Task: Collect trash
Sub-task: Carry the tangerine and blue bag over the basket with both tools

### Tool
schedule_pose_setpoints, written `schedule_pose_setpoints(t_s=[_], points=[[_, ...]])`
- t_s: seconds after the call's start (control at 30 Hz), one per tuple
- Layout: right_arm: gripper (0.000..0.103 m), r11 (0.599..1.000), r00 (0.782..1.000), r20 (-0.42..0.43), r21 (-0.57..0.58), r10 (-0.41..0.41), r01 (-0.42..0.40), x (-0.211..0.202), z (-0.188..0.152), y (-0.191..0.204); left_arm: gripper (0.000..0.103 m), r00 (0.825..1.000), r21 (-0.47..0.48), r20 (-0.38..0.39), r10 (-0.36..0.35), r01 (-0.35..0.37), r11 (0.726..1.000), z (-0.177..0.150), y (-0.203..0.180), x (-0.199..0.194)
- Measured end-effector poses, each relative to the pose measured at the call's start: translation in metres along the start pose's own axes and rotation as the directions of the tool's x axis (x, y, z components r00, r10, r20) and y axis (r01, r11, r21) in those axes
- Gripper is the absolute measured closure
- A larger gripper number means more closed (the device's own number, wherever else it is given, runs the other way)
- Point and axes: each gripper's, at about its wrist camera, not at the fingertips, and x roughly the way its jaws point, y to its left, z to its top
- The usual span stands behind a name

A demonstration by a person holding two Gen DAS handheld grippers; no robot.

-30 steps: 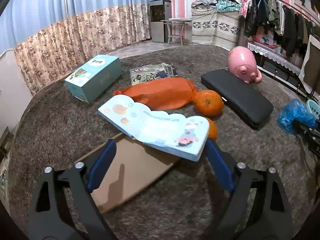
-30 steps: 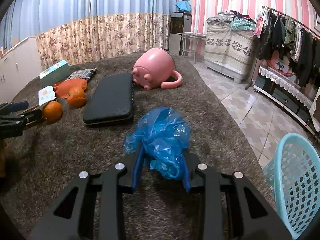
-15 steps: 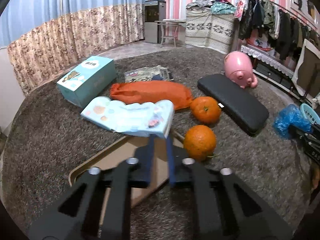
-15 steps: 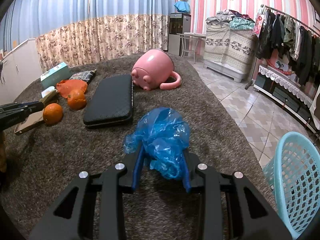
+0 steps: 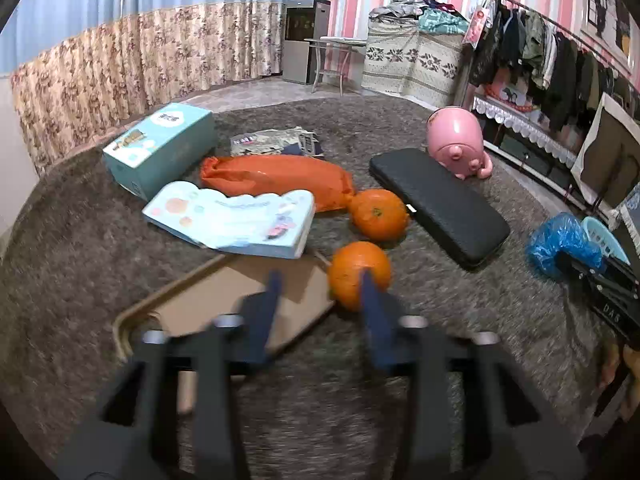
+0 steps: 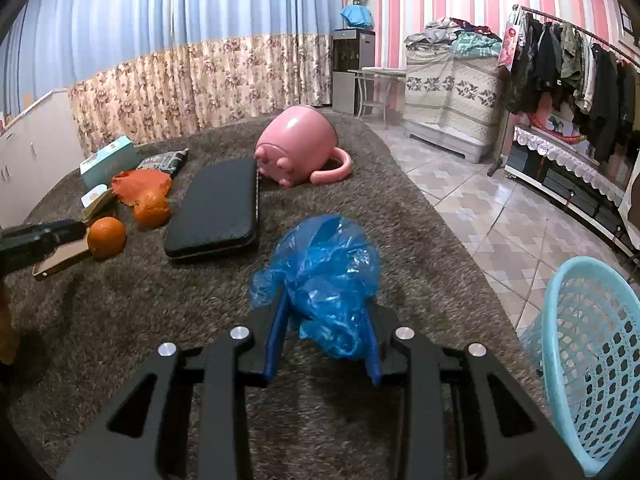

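My right gripper (image 6: 326, 312) is shut on a crumpled blue plastic bag (image 6: 320, 268), held just over the brown carpeted table. A light blue mesh basket (image 6: 588, 364) stands on the floor at the right. My left gripper (image 5: 318, 288) is open and empty, blurred, above a cardboard sheet (image 5: 224, 304), its right finger in front of an orange (image 5: 358, 270). A light blue booklet (image 5: 232, 220) lies beyond it. The blue bag also shows in the left wrist view (image 5: 560, 244).
On the table lie a second orange (image 5: 378, 214), an orange pouch (image 5: 276, 178), a teal box (image 5: 160, 148), a patterned packet (image 5: 276, 142), a black case (image 5: 436, 204) and a tipped pink pig mug (image 5: 454, 144). The table edge (image 6: 460, 240) drops to tiled floor at the right.
My left gripper closed half a second ago, then opened and pulled back from the booklet, which now lies on the table. The right gripper keeps its hold on the blue bag.
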Motion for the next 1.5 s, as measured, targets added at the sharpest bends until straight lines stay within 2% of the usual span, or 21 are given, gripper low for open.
schedule_pose_setpoints(t_s=[0.07,0.27,0.3,0.4,0.43,0.7,0.8,0.93,1.17,1.37,1.5], points=[[0.071,1.0,1.0,0.011,0.002,-0.006,0.006,-0.003,0.001,-0.002,0.049,1.0,0.01,-0.002,-0.002,0.002,1.0,-0.001,-0.009,0.003],[0.072,1.0,1.0,0.028,0.025,-0.006,0.005,-0.01,0.002,-0.011,0.049,1.0,0.028,-0.018,0.0,0.0,1.0,0.004,-0.022,0.018],[0.072,1.0,1.0,0.029,0.03,-0.006,0.005,-0.011,0.002,-0.012,0.051,1.0,0.027,-0.025,-0.003,0.004,1.0,0.005,-0.023,0.02],[0.072,0.999,0.999,0.04,0.036,-0.014,0.012,-0.017,0.003,-0.018,0.069,0.999,0.039,-0.038,-0.002,0.004,0.999,0.007,-0.027,0.027],[0.072,0.999,0.999,0.045,0.04,-0.018,0.017,-0.021,0.003,-0.021,0.07,0.999,0.042,-0.04,-0.008,0.01,0.999,0.007,-0.028,0.028],[0.072,0.995,0.994,0.083,0.081,-0.069,0.062,-0.047,-0.001,-0.05,0.072,0.999,0.092,0.021,-0.044,0.042,0.995,0.013,-0.057,0.003],[0.072,0.99,0.99,0.101,0.105,-0.1,0.09,-0.062,-0.003,-0.068,0.072,0.995,0.123,0.066,-0.071,0.062,0.991,0.021,-0.084,-0.01],[0.072,0.979,0.98,0.116,0.141,-0.162,0.145,-0.085,-0.009,-0.097,0.072,0.984,0.142,0.108,-0.14,0.124,0.982,0.028,-0.123,-0.02],[0.072,0.947,0.954,0.113,0.199,-0.279,0.254,-0.117,-0.026,-0.156,0.072,0.963,0.247,0.117,-0.244,0.209,0.946,0.026,-0.21,-0.019],[0.072,0.904,0.921,0.104,0.257,-0.377,0.341,-0.14,-0.04,-0.207,0.072,0.934,0.34,0.113,-0.338,0.283,0.897,0.017,-0.285,-0.015],[0.072,0.882,0.907,0.09,0.291,-0.411,0.371,-0.147,-0.05,-0.23,0.072,0.916,0.386,0.096,-0.389,0.326,0.863,0.01,-0.323,-0.011]])
